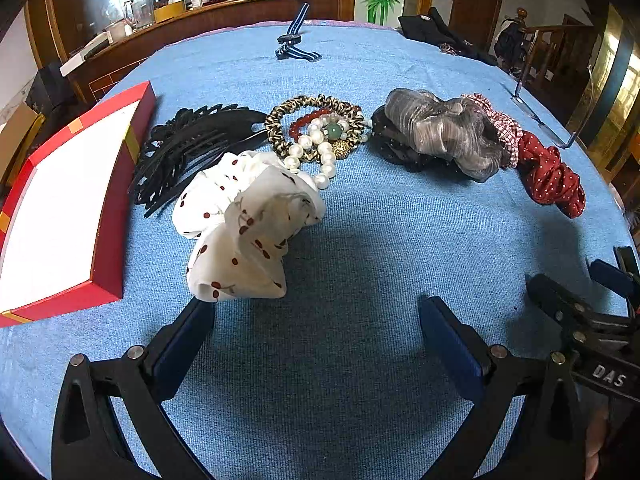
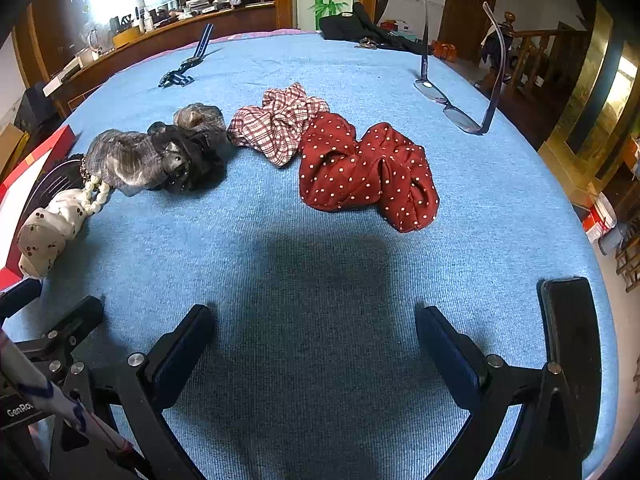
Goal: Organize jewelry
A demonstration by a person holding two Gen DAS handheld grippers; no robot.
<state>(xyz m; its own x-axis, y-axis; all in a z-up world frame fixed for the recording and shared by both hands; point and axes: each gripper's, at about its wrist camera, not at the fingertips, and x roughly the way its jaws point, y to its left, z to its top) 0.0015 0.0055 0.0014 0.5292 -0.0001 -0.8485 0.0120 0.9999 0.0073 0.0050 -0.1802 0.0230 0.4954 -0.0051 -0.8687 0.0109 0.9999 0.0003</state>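
While both jaws gape empty, cherry scrunchie (image 1: 244, 224) before left gripper (image 1: 316, 344), eyeglasses (image 2: 456, 112) beyond right gripper (image 2: 316, 344)

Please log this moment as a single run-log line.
left gripper: open, empty | right gripper: open, empty | white cherry-print scrunchie: on blue cloth beside red box | red polka-dot scrunchie: untouched

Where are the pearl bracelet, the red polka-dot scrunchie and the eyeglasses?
pearl bracelet (image 1: 320, 152): left wrist view, on its white beads.
red polka-dot scrunchie (image 2: 360, 168): right wrist view, on the middle of its folded fabric.
eyeglasses (image 2: 460, 117): right wrist view, on the nearer lens, temples sticking up.
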